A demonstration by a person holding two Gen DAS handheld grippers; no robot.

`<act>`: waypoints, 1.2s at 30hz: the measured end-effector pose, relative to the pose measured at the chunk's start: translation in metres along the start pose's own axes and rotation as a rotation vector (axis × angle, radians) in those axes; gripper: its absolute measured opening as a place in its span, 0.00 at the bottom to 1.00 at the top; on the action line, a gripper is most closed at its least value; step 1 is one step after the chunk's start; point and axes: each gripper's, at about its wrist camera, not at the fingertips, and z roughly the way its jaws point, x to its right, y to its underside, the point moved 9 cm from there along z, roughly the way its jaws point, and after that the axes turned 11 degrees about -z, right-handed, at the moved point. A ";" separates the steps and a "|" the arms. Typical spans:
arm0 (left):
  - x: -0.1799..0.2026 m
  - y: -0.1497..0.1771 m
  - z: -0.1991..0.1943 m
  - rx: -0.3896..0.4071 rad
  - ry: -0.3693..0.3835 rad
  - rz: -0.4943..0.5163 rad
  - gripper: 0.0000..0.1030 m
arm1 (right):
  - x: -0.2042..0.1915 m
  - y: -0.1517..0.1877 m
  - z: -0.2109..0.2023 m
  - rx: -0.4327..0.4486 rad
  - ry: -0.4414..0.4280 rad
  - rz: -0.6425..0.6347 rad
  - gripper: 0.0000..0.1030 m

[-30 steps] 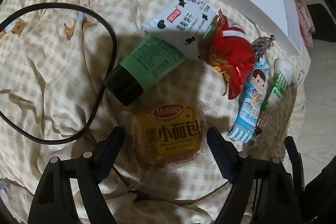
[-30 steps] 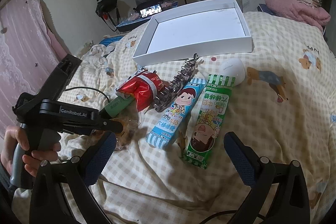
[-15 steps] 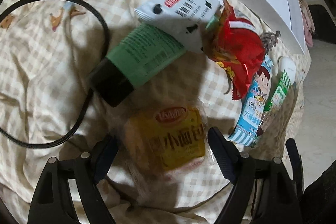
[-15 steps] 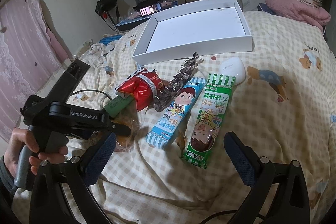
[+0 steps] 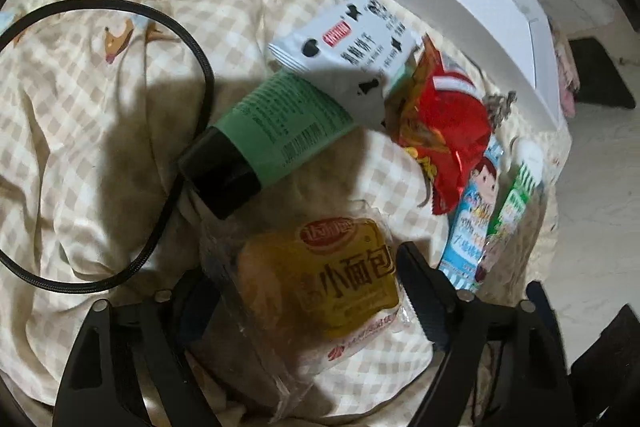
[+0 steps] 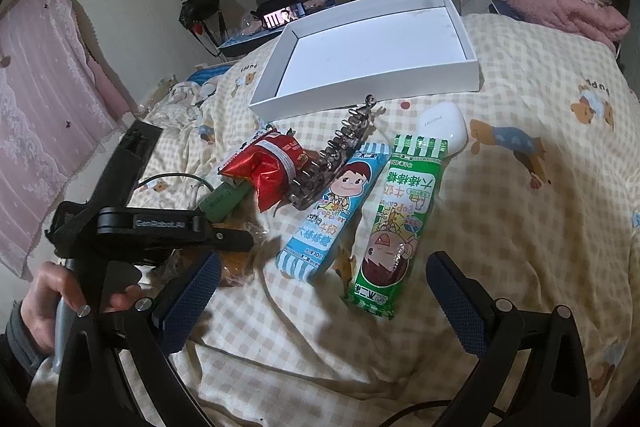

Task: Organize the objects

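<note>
A yellow bread pack (image 5: 340, 279) in clear wrap lies between the fingers of my left gripper (image 5: 304, 275), whose jaws are closing, pads against the wrapper's sides. Beyond it lie a green tube with a black cap (image 5: 280, 131), a white spotted packet (image 5: 352, 43) and a red snack bag (image 5: 444, 131). My right gripper (image 6: 320, 267) hovers open over the bedding, nothing between its fingers. Ahead of it lie a blue candy pack (image 6: 336, 211), a green candy pack (image 6: 400, 219), a hair clip (image 6: 340, 151) and a white case (image 6: 444, 127). The left gripper (image 6: 236, 247) shows at the left, held by a hand (image 6: 48, 299).
An open white box (image 6: 372, 87) sits on the checked bedding beyond the row of items. A black cable (image 5: 192, 75) loops over the bedding left of the tube. A pink blanket (image 6: 560, 7) lies at the far right.
The left gripper has come down around the bread pack and narrowed onto it; the pack now looks larger and tilted. The right gripper has stayed still.
</note>
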 end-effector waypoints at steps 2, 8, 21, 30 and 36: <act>-0.002 0.000 -0.003 -0.002 0.033 -0.037 0.75 | 0.000 0.000 -0.001 0.003 0.002 -0.001 1.00; -0.038 0.000 -0.011 0.000 0.114 -0.063 0.65 | 0.000 0.000 0.000 0.002 0.002 -0.003 1.00; 0.011 -0.006 -0.027 0.087 0.184 0.085 0.61 | 0.002 0.002 0.001 -0.007 -0.006 0.014 1.00; 0.038 -0.012 -0.056 0.261 0.204 0.216 0.61 | 0.002 0.002 0.002 -0.009 -0.008 0.023 1.00; 0.051 -0.009 -0.079 0.347 0.253 0.323 0.61 | 0.003 0.002 0.002 -0.009 -0.008 0.024 1.00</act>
